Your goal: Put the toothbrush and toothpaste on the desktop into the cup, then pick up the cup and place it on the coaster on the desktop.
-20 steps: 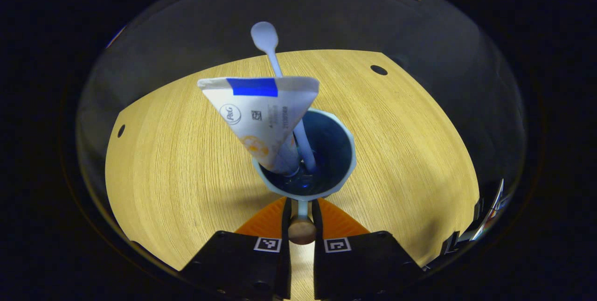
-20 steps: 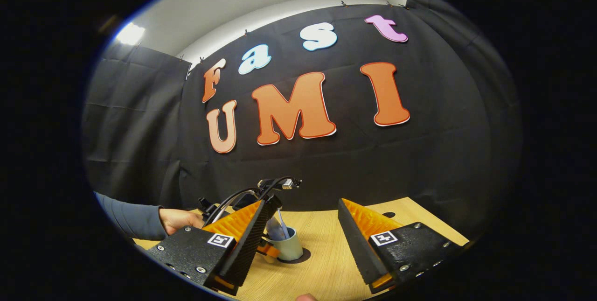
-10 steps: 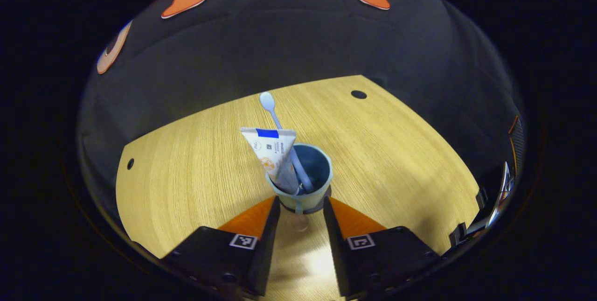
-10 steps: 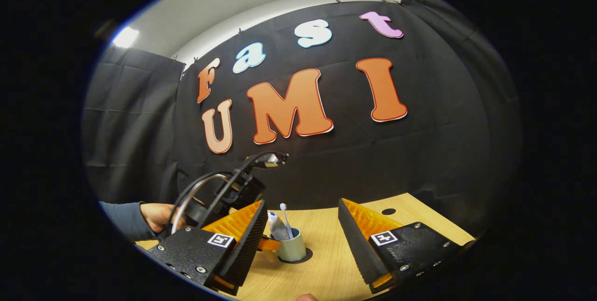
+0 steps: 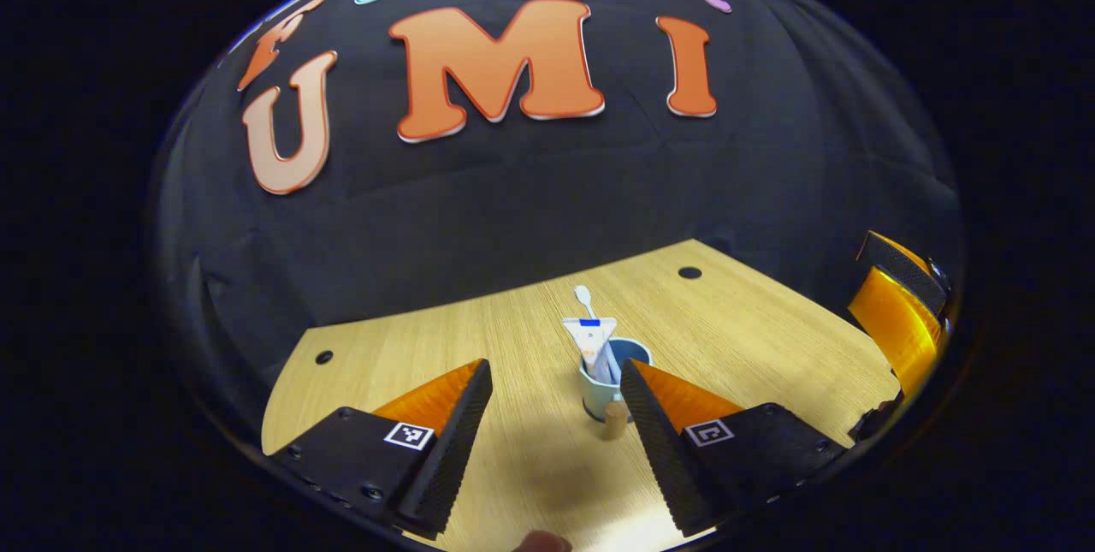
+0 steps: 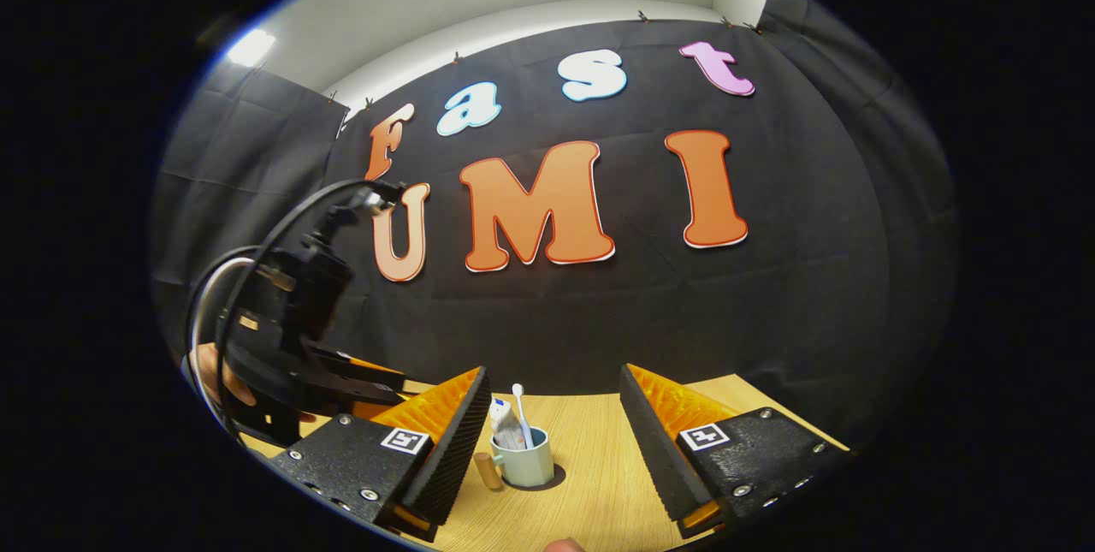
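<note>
While cup [image 5: 609,381] holds toothbrush [image 5: 584,299] and toothpaste [image 5: 592,338], print too small, both claws spread, gripping nothing

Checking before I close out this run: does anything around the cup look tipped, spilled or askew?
Nothing stands out. The pale blue cup stands upright on the dark coaster, with the white toothbrush and white toothpaste tube leaning inside.

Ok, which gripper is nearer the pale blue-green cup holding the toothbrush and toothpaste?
Left, narrowly, I think. The left gripper is open, just short of the cup, which looks slightly larger there. The right gripper is open, farther back.
</note>
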`<act>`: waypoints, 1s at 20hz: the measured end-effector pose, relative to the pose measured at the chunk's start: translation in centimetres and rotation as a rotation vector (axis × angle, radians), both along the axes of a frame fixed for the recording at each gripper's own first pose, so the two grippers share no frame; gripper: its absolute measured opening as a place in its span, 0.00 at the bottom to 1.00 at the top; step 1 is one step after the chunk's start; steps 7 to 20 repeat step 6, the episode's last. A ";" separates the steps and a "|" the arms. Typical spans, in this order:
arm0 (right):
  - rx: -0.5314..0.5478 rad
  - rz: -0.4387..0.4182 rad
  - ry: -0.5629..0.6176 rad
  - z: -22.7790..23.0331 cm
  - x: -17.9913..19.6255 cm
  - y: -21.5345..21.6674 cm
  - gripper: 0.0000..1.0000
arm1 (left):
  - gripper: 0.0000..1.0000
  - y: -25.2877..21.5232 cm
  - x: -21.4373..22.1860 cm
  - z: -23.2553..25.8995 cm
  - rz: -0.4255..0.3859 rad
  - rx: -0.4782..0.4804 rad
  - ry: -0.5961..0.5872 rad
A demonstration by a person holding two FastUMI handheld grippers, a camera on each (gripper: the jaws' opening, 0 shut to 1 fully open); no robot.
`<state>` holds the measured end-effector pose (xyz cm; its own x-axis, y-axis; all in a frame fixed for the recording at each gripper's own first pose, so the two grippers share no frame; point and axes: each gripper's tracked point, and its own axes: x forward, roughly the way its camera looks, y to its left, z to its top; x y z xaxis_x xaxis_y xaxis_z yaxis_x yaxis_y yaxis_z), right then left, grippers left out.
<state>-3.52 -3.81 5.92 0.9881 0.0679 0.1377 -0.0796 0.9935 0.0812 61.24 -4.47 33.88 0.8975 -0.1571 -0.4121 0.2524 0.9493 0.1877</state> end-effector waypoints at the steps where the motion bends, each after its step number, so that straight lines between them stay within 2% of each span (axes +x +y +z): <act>1: -0.008 0.000 -0.011 0.4 -0.2 0.4 0.91 | 0.91 1.1 -0.2 1.5 0.012 -0.001 -0.066; 6: -0.057 -0.002 -0.037 1.4 -0.5 2.2 0.91 | 0.90 4.6 -2.3 7.3 0.076 -0.051 -0.346; 20: -0.057 -0.002 -0.037 1.4 -0.5 2.2 0.91 | 0.90 4.6 -2.3 7.3 0.076 -0.051 -0.346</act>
